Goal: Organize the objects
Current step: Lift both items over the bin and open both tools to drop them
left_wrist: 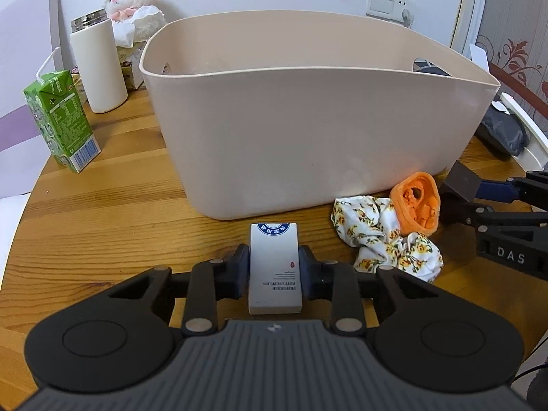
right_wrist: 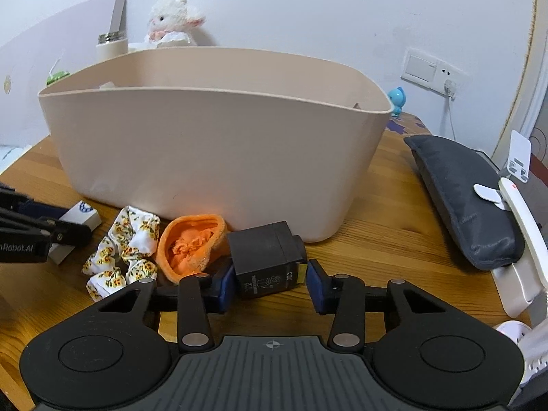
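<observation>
A beige plastic bin (left_wrist: 308, 130) stands on the round wooden table (left_wrist: 102, 205); it also shows in the right wrist view (right_wrist: 212, 150). My left gripper (left_wrist: 274, 270) is shut on a white hotel-supplies box (left_wrist: 275, 267), seen from the right wrist too (right_wrist: 77, 219). My right gripper (right_wrist: 270, 286) is around a black ink cartridge (right_wrist: 267, 257); the left pad touches it, the right pad stands slightly apart. The cartridge also shows in the left wrist view (left_wrist: 462, 181). A floral scrunchie (left_wrist: 383, 239) (right_wrist: 126, 246) and an orange cloth (left_wrist: 418, 202) (right_wrist: 191, 243) lie between the grippers.
A green milk carton (left_wrist: 61, 123), a white thermos (left_wrist: 97, 65) and a plush lamb (left_wrist: 137, 3) stand left of and behind the bin. A dark grey pouch (right_wrist: 465, 198) and a white device (right_wrist: 524, 239) lie at the right table edge.
</observation>
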Tool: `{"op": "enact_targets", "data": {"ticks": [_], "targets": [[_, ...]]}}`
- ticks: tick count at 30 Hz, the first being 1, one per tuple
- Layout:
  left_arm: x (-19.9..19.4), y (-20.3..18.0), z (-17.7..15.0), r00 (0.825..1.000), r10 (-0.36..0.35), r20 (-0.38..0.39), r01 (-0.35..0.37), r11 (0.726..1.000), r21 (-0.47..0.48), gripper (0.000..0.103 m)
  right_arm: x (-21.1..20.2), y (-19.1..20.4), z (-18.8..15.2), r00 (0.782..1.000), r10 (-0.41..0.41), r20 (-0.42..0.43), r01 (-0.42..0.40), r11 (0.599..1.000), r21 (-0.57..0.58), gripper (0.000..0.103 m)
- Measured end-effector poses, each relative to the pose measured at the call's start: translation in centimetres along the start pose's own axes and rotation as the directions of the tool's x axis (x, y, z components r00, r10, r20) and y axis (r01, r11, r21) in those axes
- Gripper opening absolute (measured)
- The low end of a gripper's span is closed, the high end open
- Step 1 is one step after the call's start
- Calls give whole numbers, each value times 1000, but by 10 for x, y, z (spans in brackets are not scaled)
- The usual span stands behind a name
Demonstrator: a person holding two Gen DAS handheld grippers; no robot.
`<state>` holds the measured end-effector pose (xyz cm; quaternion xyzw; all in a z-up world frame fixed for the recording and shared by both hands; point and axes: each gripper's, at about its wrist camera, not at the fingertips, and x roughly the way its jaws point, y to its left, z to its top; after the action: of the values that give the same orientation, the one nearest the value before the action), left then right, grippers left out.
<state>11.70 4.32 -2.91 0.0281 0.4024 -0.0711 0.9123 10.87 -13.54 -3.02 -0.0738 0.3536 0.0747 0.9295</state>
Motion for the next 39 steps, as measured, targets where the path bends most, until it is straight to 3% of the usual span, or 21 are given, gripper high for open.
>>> {"op": "enact_targets", "data": {"ticks": [15, 26, 39], "targets": [[-35, -2, 5, 997, -16, 71, 16, 1000, -8, 33, -36, -5, 5, 996, 4, 94, -5, 1000, 6, 40], [-81, -8, 23, 983, -55, 177, 58, 998, -11, 33, -84, -6, 32, 962, -23, 272, 22, 1000, 7, 40], [-103, 0, 75, 957, -21, 288, 28, 999, -19, 33, -95, -12, 81, 925, -13, 379, -9, 998, 57, 40]]}}
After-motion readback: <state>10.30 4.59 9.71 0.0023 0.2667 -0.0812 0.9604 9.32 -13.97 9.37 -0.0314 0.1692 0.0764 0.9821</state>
